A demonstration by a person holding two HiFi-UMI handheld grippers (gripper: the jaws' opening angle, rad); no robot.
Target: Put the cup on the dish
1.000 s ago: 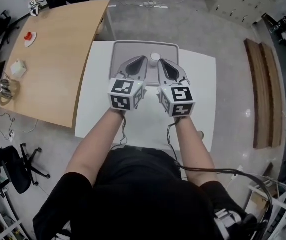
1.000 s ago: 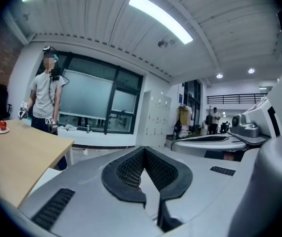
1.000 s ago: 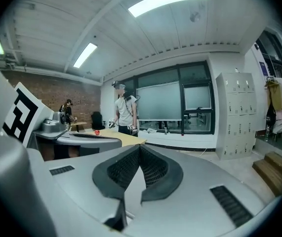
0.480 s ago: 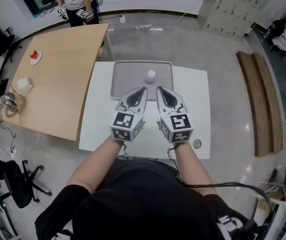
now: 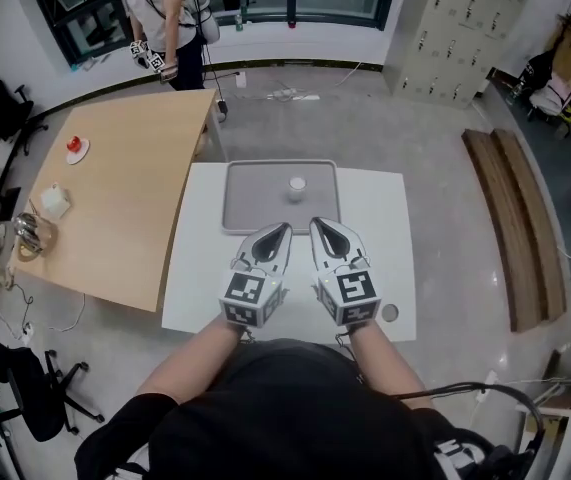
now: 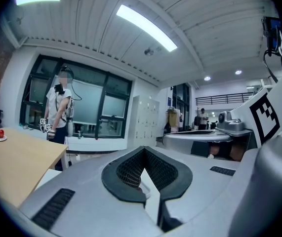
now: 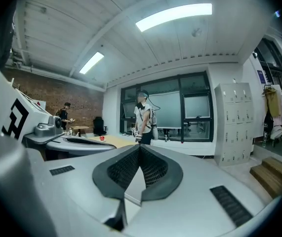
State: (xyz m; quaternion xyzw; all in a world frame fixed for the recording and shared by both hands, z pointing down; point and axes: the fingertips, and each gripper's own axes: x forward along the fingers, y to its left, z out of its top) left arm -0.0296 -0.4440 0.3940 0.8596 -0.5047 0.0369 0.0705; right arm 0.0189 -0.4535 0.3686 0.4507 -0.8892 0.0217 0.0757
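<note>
A small white cup (image 5: pixel 297 184) stands upright on a grey tray (image 5: pixel 247 204) at the far side of the white table (image 5: pixel 202 278). A small round dish (image 5: pixel 390 313) lies near the table's front right corner. My left gripper (image 5: pixel 284 228) and right gripper (image 5: pixel 315 224) hover side by side over the table's middle, short of the tray. Both are shut and hold nothing. In the left gripper view the left gripper (image 6: pixel 143 150) has its jaws meeting at the tip. In the right gripper view the right gripper (image 7: pixel 140 147) looks the same. Both views point level across the room, with cup and dish hidden.
A wooden table (image 5: pixel 125 198) adjoins on the left with a red thing on a plate (image 5: pixel 76 148), a white object (image 5: pixel 55 202) and glassware (image 5: pixel 27 233). A person (image 5: pixel 170 28) stands beyond it. Lockers (image 5: pixel 455 28) and wooden planks (image 5: pixel 510 218) are on the right.
Both grippers have drawn back from over the tray toward me, staying shut. The cup has stayed on the tray, now farther ahead of the tips.
</note>
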